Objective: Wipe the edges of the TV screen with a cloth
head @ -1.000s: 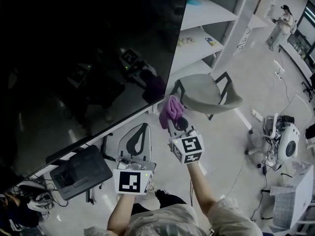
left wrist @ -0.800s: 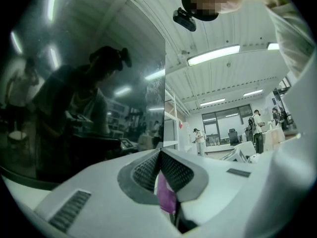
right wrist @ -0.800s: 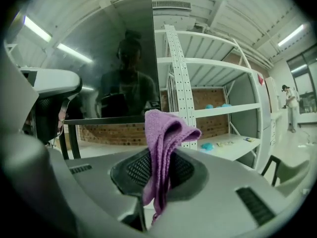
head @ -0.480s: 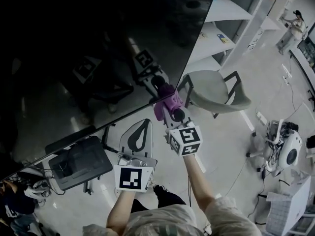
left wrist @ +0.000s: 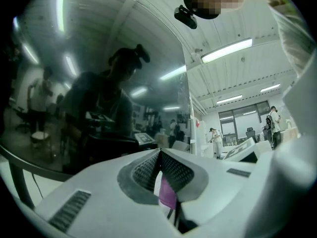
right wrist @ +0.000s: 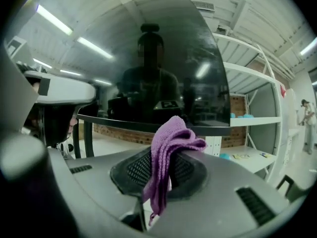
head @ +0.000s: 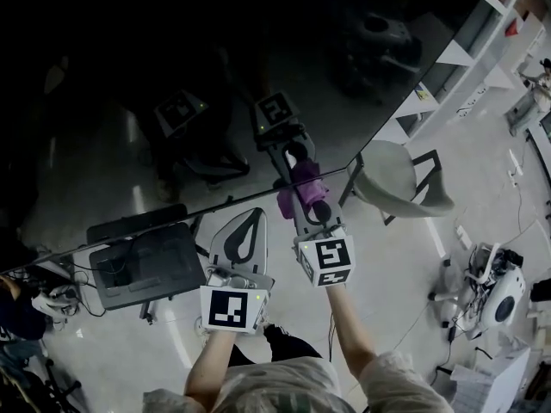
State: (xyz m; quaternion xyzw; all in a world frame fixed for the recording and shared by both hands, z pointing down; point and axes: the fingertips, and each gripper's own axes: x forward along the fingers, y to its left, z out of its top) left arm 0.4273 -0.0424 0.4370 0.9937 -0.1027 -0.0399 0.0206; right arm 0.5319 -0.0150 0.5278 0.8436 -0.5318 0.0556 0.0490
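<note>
The big dark TV screen fills the upper head view; its bottom edge slants up to a lower right corner. My right gripper is shut on a purple cloth and presses it against that bottom edge, left of the corner. In the right gripper view the cloth sticks up out of the right gripper, with the screen close ahead. My left gripper hangs below the edge, shut with nothing in it and apart from the screen; the left gripper faces the glass.
A grey chair stands just right of the TV corner. White shelving runs behind it. A dark case sits under the TV at left. A white machine stands on the floor at right. A person stands far off.
My right gripper has carried the cloth from the TV's lower right corner leftward along the bottom edge. The head view has swung up and left. The left gripper has held its place.
</note>
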